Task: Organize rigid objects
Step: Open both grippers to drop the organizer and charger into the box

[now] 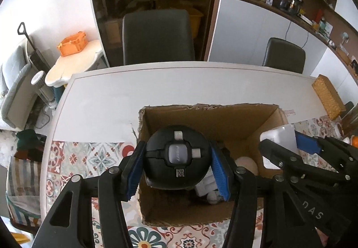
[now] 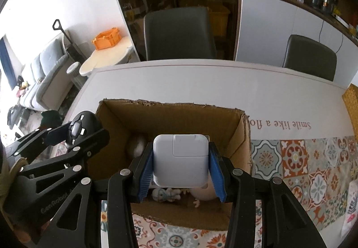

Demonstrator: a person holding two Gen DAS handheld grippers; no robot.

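Each view is taken from just behind a pair of tongs, looking forward and steeply down along the fingers into the open cardboard box (image 1: 208,118), seen close below. The left wrist view is set over the box's left part, with the right gripper (image 1: 288,142) caught at its right edge. The right wrist view is set further right, with the left gripper (image 2: 73,133) seen at its left edge. The box, the white table (image 2: 223,82) beyond the fingertips and the two dark chairs (image 1: 156,35) behind it are shared by both views.

Black gripper (image 2: 181,171), blue pads (image 2: 146,171), silver screws.
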